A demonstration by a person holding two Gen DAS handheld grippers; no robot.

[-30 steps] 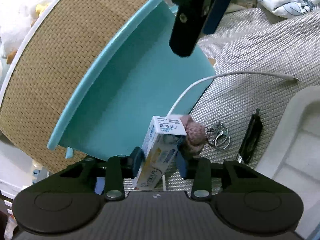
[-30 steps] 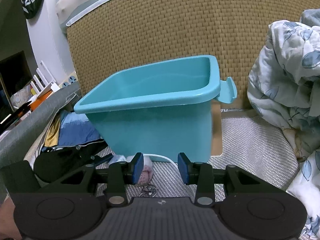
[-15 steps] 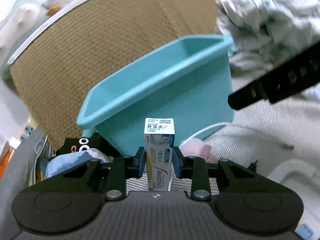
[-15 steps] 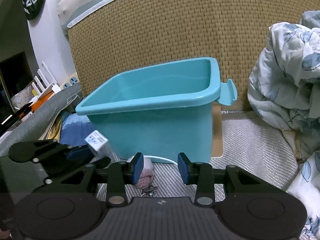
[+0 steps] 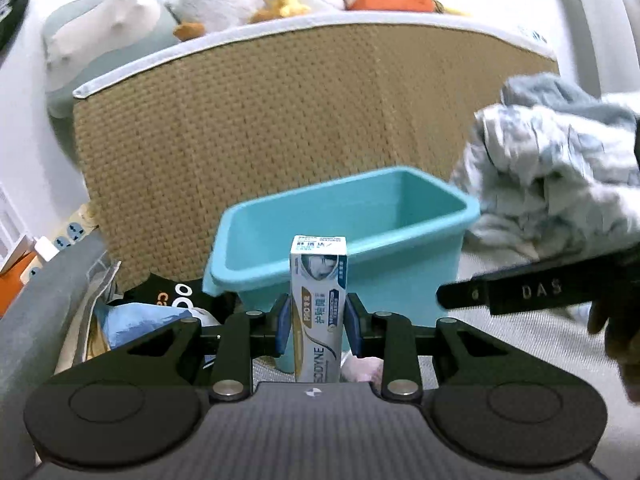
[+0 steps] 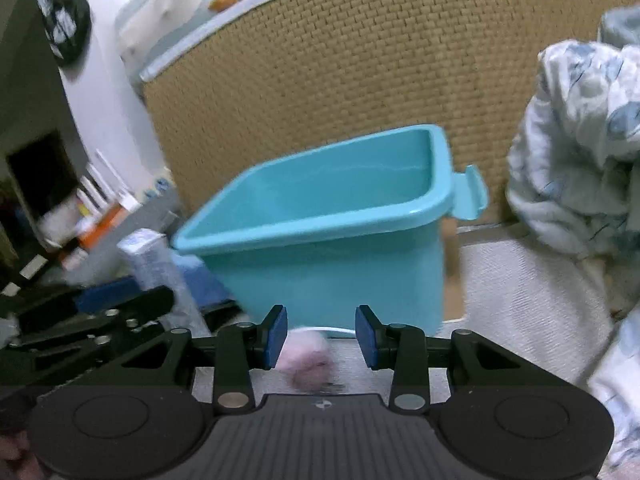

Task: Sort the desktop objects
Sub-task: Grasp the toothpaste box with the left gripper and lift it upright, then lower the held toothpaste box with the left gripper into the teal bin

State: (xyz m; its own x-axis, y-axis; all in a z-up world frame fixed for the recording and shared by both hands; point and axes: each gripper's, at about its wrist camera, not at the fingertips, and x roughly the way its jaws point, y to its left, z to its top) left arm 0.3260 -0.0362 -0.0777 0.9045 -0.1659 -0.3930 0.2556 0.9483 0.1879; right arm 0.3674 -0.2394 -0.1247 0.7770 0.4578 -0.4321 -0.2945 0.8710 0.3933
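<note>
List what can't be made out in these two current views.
- Floor of the teal plastic bin: both views, hidden by its near wall.
- Pink fuzzy object: right wrist view, motion-blurred, identity unclear.
- Bottom end of the white toothpaste box: left wrist view, cut off by the left gripper body.

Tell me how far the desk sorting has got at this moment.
Done: nothing visibly; the part of the teal bin in view looks empty. In hand: the left gripper grips an upright toothpaste box in front of the bin, not yet over it. Left: the pink fuzzy item lies on the mat below the open, empty right gripper.
</note>
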